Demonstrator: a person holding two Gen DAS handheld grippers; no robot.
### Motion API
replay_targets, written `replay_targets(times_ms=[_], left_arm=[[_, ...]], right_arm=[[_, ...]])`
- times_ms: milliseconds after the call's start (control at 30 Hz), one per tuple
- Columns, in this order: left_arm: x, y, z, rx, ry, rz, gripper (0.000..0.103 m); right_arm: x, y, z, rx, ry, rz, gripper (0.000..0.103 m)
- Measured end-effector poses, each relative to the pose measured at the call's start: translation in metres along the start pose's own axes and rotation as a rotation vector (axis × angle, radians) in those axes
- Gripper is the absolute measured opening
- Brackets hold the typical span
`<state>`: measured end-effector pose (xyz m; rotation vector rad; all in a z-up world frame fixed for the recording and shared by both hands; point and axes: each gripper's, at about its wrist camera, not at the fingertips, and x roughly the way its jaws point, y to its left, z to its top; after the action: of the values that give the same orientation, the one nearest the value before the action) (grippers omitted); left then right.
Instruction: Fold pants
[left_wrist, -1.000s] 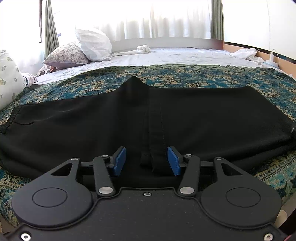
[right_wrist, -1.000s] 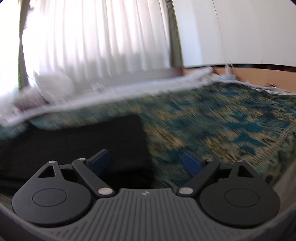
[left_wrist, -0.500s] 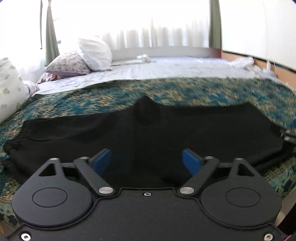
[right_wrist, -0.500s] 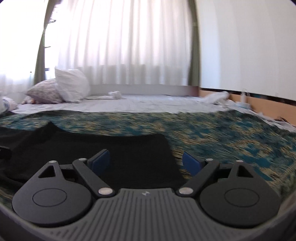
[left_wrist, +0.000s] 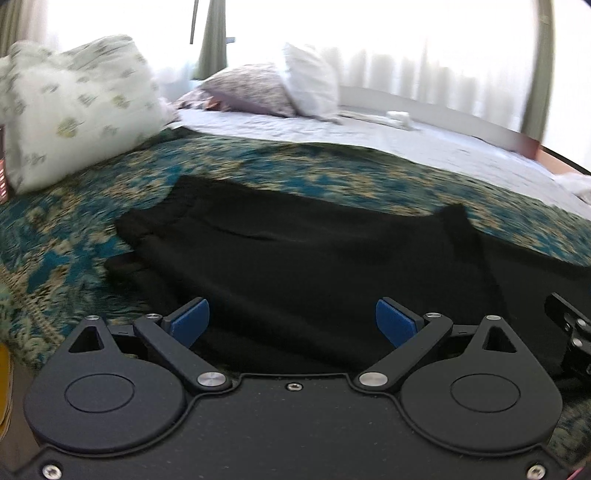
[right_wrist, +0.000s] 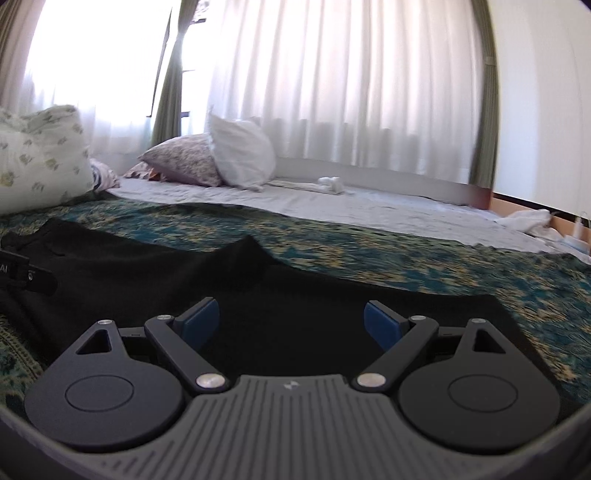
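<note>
the black cloth pants (left_wrist: 303, 266) look matt and soft, with a fine even weave. the teal and beige patterned woven bedspread (left_wrist: 351, 173) beneath looks coarser. the pale grey bed sheet (right_wrist: 351, 206) is smooth, lightly creased cotton. the white sheer curtain (right_wrist: 332, 74) is thin, translucent cloth. the left gripper (left_wrist: 292, 323) is matt black plastic with bright metal pins and smooth blue pads (left_wrist: 190, 319); the right gripper (right_wrist: 291, 321) has a ribbed grey plastic body.

We see open bedspread (right_wrist: 424, 258) beyond and right of the pants (right_wrist: 295, 306). Pillows (left_wrist: 74, 110) crowd the left side; the other tool (left_wrist: 570, 332) flanks the left tool's (left_wrist: 291, 321) right.
</note>
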<state>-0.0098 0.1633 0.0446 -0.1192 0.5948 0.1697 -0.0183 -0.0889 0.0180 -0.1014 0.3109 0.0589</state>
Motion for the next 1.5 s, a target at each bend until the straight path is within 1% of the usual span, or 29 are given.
replay_targets(times_ms=[133, 233, 333, 467, 533, 567, 600, 633, 667, 733, 767, 833, 867, 900, 967, 1033, 1067, 1133, 1200, 1267, 1300, 1333, 1400, 1433, 1500], left_arm=[[0.012, 0.020, 0.003, -0.045, 0.007, 0.034, 0.098], [0.021, 0.034, 0.009, -0.079, -0.009, 0.055, 0.098], [0.032, 0.049, 0.017, -0.139, -0.028, 0.074, 0.101], [0.049, 0.074, 0.028, -0.253, -0.038, 0.121, 0.102], [0.059, 0.087, 0.031, -0.316, -0.025, 0.157, 0.103], [0.066, 0.093, 0.032, -0.349, -0.002, 0.164, 0.103], [0.074, 0.101, 0.032, -0.392, 0.024, 0.155, 0.103], [0.078, 0.106, 0.032, -0.420, 0.022, 0.144, 0.103], [0.078, 0.109, 0.033, -0.445, 0.002, 0.138, 0.103], [0.081, 0.112, 0.037, -0.479, 0.003, 0.133, 0.102], [0.082, 0.111, 0.039, -0.481, 0.004, 0.133, 0.097], [0.084, 0.109, 0.041, -0.472, 0.000, 0.181, 0.060], [0.084, 0.106, 0.043, -0.453, 0.003, 0.231, 0.031], [0.082, 0.107, 0.044, -0.447, -0.005, 0.224, 0.025], [0.071, 0.103, 0.047, -0.449, -0.054, 0.186, 0.018], [0.056, 0.087, 0.057, -0.378, -0.123, 0.162, 0.015], [0.050, 0.077, 0.063, -0.349, -0.146, 0.138, 0.015], [0.033, 0.043, 0.081, -0.280, -0.193, 0.028, 0.014], [0.015, -0.002, 0.097, -0.189, -0.249, -0.052, 0.014], [-0.005, -0.056, 0.107, -0.083, -0.302, -0.139, 0.014], [-0.014, -0.088, 0.109, -0.031, -0.320, -0.202, 0.014], [-0.020, -0.115, 0.109, 0.011, -0.323, -0.261, 0.014], [-0.028, -0.176, 0.099, 0.102, -0.305, -0.379, 0.014], [-0.028, -0.205, 0.089, 0.148, -0.296, -0.418, 0.014], [-0.024, -0.267, 0.060, 0.260, -0.258, -0.461, 0.014]], right_arm=[[0.013, 0.013, -0.004, -0.024, 0.048, 0.009, 0.093], [0.018, 0.019, -0.013, -0.074, 0.079, 0.004, 0.093], [0.018, 0.026, -0.018, -0.122, 0.078, 0.013, 0.093], [0.018, 0.032, -0.021, -0.156, 0.072, 0.012, 0.093], [0.018, 0.031, -0.021, -0.146, 0.074, 0.015, 0.093], [0.019, 0.031, -0.020, -0.141, 0.075, 0.017, 0.093], [0.019, 0.030, -0.020, -0.136, 0.077, 0.020, 0.093], [0.019, 0.030, -0.020, -0.130, 0.079, 0.023, 0.093], [0.019, 0.029, -0.020, -0.126, 0.080, 0.025, 0.093], [0.019, 0.027, -0.020, -0.117, 0.082, 0.028, 0.093], [0.020, 0.026, -0.020, -0.110, 0.082, 0.029, 0.093], [0.020, 0.024, -0.018, -0.095, 0.087, 0.032, 0.093], [0.019, 0.022, -0.016, -0.085, 0.089, 0.036, 0.093], [0.018, 0.019, -0.013, -0.069, 0.089, 0.043, 0.093], [0.012, 0.006, -0.005, -0.006, 0.082, 0.073, 0.093], [0.007, -0.007, 0.002, 0.059, 0.079, 0.096, 0.093], [0.003, -0.015, 0.005, 0.087, 0.075, 0.095, 0.093], [-0.006, -0.033, 0.009, 0.124, 0.053, 0.076, 0.093], [-0.018, -0.055, 0.013, 0.155, 0.032, 0.039, 0.093], [-0.031, -0.081, 0.015, 0.189, 0.013, -0.011, 0.093], [-0.039, -0.098, 0.015, 0.210, 0.003, -0.047, 0.093], [-0.045, -0.112, 0.016, 0.228, -0.002, -0.080, 0.093], [-0.059, -0.145, 0.013, 0.275, -0.014, -0.171, 0.093], [-0.068, -0.164, 0.009, 0.304, -0.018, -0.224, 0.093], [-0.082, -0.197, 0.001, 0.356, -0.022, -0.300, 0.093]])
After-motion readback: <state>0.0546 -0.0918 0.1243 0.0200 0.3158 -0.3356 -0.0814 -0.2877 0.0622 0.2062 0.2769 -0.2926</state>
